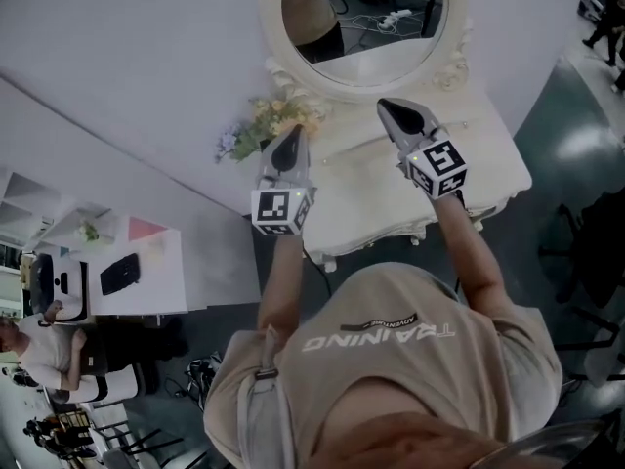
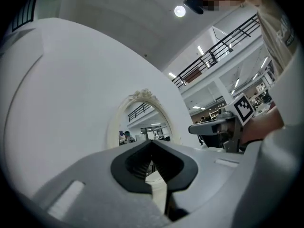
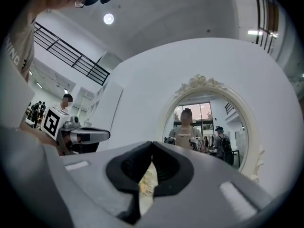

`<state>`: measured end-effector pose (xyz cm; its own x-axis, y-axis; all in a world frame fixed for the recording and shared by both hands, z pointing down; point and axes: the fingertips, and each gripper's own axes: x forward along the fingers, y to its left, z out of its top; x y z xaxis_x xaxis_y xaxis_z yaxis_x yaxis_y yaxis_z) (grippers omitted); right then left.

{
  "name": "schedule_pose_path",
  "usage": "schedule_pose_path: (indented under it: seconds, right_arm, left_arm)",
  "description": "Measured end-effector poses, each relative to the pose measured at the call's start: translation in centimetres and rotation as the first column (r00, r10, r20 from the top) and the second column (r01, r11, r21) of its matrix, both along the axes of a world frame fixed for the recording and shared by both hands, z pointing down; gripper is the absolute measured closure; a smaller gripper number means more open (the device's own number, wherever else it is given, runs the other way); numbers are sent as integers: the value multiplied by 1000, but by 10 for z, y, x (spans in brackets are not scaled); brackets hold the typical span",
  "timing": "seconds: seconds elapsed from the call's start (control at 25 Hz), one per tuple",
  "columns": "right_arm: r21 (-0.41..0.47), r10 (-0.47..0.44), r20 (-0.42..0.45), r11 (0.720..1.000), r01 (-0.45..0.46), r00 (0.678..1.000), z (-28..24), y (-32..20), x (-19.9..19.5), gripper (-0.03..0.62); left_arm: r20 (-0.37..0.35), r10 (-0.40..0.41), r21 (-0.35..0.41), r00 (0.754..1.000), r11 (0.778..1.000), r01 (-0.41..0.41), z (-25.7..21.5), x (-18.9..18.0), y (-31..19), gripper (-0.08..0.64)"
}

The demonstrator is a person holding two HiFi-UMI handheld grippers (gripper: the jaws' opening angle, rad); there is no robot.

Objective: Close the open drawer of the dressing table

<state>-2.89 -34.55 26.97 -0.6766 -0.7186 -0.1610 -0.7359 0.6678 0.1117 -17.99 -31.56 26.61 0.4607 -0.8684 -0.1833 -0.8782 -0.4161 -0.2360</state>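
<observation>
Cream-white and scalloped along its front edge, the bench (image 1: 469, 164) stands against the wall with an oval mirror (image 1: 363, 18) above it and a spray of flowers (image 1: 269, 120) at its left end. In the head view no drawer shows pulled out past that front edge. Whether the drawer is already pushed home or simply hidden under the overhanging top and the person's arms, I cannot tell, so no progress on the task can be read with certainty. My judgement is that no push is under way at this moment.

Both tools are held up over the bench top and point toward the mirror and wall. The left gripper (image 1: 291, 133) sits near the flowers with its jaws pressed together and nothing between them; only a thin sliver of pale surface shows past their tips. The right gripper (image 1: 385, 106) hovers over the middle of the top, its jaws likewise together and empty. Any drawer front would lie below the top's front edge, lower than both grippers and nearer the person. Neither gripper touches the bench.
</observation>
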Motion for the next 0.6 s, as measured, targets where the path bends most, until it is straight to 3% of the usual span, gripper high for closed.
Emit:
schedule_pose_path:
  seconds: [0.6]
  right_arm:
    - [-70,-114,-119,992,106,986,19,11,-24,588]
  left_arm:
    - [-26,-21,-73,999,997,20,18,-9,7,560]
